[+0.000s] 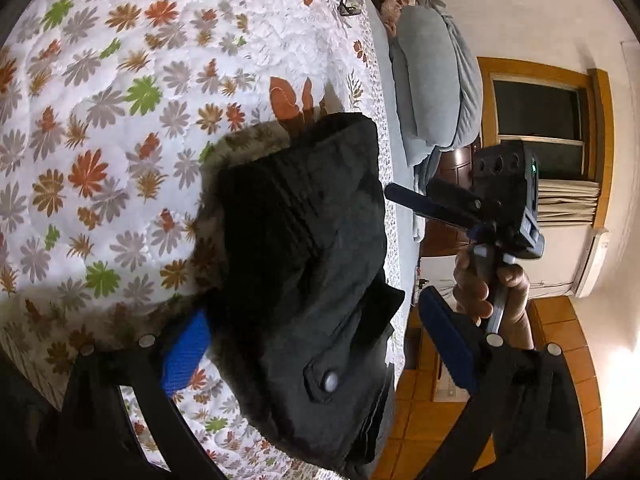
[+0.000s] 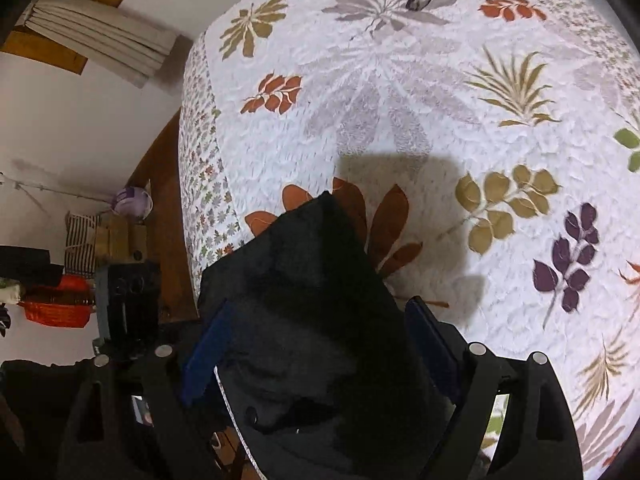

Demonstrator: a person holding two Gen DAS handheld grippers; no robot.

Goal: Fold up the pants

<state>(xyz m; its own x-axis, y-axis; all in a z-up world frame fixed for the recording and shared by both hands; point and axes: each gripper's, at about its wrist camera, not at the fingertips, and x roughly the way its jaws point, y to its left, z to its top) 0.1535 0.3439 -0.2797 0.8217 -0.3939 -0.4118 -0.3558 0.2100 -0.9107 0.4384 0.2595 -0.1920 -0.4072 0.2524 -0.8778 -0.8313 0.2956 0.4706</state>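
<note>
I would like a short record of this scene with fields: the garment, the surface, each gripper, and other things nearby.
garment: black pants, bunched, with a button flap, near the bed's edge
surface: bedspread, white with a leaf print
left gripper: jaws wide apart, pants between them, grip not clear
right gripper: jaws wide apart, pants between the blue pads, grip not clear
hand: holds the right gripper's handle
nearby: grey bundle of bedding; wooden window frame; orange tile floor
</note>
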